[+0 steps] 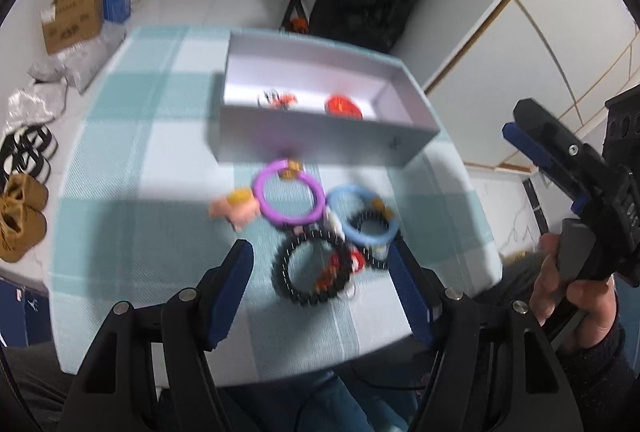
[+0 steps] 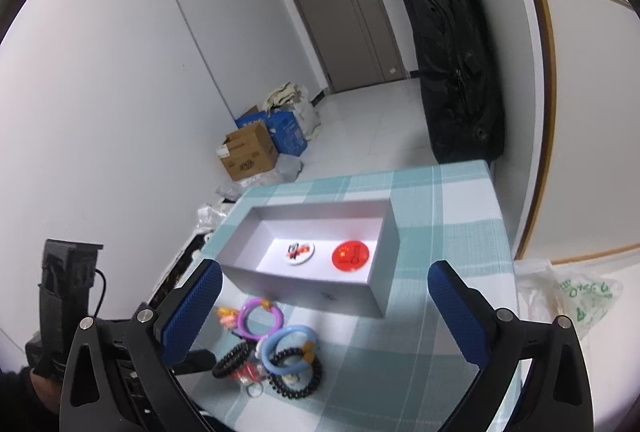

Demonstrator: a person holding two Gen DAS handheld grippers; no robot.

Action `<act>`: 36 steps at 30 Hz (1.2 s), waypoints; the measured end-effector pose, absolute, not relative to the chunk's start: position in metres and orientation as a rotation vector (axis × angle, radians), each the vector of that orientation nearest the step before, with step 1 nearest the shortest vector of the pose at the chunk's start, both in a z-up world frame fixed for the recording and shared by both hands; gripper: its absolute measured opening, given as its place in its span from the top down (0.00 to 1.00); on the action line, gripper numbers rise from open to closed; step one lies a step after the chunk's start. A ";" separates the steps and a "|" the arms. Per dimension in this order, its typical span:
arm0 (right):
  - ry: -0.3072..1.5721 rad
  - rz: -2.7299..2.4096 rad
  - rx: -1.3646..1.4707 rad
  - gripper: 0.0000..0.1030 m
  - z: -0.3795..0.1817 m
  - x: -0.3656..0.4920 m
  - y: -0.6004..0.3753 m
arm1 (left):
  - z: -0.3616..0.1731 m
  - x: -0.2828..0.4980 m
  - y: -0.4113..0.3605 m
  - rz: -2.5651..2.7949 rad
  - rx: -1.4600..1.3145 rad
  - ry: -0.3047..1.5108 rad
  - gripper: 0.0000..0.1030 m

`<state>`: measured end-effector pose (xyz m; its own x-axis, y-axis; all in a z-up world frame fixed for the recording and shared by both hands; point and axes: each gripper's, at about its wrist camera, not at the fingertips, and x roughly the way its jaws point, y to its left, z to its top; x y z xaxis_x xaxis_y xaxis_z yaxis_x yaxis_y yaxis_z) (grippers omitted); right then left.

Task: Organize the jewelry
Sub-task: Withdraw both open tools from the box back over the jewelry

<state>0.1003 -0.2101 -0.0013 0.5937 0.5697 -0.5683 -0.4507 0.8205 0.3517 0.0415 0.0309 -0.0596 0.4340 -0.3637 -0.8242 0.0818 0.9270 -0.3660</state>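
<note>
An open grey box [image 1: 320, 140] [image 2: 308, 284] stands on the checked tablecloth and holds a white badge [image 2: 299, 253] and a red badge [image 2: 350, 257]. In front of it lies a pile of hair ties: a purple ring [image 1: 289, 197] [image 2: 261, 317], a light blue ring [image 1: 362, 215] [image 2: 287, 347], two black coil ties [image 1: 310, 268] [image 2: 296, 372] and a pink charm [image 1: 236, 210]. My left gripper [image 1: 320, 284] is open and empty, hovering over the pile. My right gripper [image 2: 324, 312] is open and empty, raised above the table; it also shows in the left wrist view [image 1: 560, 168].
The table [image 2: 448, 232] is small, with edges close on all sides. A black bag [image 2: 456, 72] leans against the wall behind it. Cardboard boxes [image 2: 256, 148] and shoes [image 1: 20, 216] lie on the floor to the left. A plastic bag [image 2: 572, 296] lies to the right.
</note>
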 end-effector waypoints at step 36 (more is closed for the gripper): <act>0.800 0.591 0.223 0.00 -0.016 0.089 -0.215 | -0.084 0.048 0.027 -0.269 -0.323 1.183 0.64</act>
<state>0.0893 -0.2147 -0.0158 0.5466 0.5758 -0.6080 -0.4120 0.8170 0.4034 0.0481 0.0271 -0.0839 0.3561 -0.3710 -0.8577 0.0370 0.9227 -0.3837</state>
